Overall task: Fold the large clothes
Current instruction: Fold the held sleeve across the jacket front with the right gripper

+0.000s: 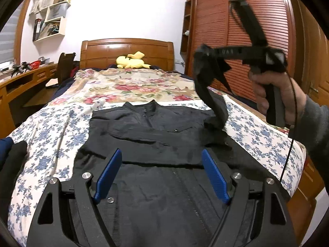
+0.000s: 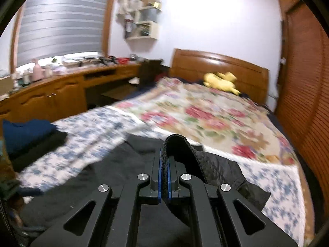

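We see a bed (image 1: 51, 123) covered with a blue-flowered sheet near us and a red-flowered blanket (image 1: 133, 84) further up, ending at a wooden headboard (image 1: 127, 50) where a yellow plush toy (image 1: 132, 60) lies. A wooden desk (image 2: 61, 88) runs along the window side, wall shelves (image 1: 51, 18) hang above it, and a slatted wardrobe (image 1: 236, 30) stands on the other side. The black jacket (image 1: 148, 144) lies spread flat on the blue-flowered sheet, collar toward the headboard. Our left gripper (image 1: 162, 173) hovers over its front with the blue fingers (image 1: 109, 175) spread wide, gripping nothing. Our right gripper (image 2: 163, 175) is clenched on the jacket's sleeve cuff (image 2: 176, 142), lifting the sleeve (image 1: 213, 103) off the bed. Folded dark clothes (image 2: 26, 135) sit at the bed's edge.
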`<state>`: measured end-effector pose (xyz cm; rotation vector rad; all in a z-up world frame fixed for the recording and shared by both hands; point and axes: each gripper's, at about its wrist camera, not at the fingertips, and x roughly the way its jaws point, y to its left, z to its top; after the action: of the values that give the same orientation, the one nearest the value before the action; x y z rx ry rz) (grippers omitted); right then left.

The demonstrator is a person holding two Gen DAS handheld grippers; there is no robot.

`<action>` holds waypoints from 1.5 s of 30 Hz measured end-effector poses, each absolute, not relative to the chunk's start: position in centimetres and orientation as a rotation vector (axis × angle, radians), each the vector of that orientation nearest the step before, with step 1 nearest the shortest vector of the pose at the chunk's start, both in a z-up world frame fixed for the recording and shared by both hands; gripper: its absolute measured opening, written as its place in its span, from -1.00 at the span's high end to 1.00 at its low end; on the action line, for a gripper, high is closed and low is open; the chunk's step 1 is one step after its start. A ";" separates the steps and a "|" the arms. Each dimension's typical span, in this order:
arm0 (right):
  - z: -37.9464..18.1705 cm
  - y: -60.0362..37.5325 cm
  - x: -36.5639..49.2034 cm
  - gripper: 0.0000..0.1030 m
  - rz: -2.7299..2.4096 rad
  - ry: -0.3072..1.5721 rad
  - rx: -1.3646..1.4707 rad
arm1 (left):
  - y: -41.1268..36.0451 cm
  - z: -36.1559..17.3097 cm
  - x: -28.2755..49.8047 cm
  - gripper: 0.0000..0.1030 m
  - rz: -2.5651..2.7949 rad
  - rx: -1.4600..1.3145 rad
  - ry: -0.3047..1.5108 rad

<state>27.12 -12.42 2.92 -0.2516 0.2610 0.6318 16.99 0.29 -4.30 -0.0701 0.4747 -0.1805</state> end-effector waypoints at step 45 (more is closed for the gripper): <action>-6.1 -14.3 25.5 0.06 0.564 0.623 -0.103 | 0.3 -6.0 17.1 -0.57 -0.141 0.000 0.518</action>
<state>25.53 -14.32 -6.07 -0.1034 0.6232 0.5640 17.07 0.35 -5.99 0.0004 0.5182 -0.1408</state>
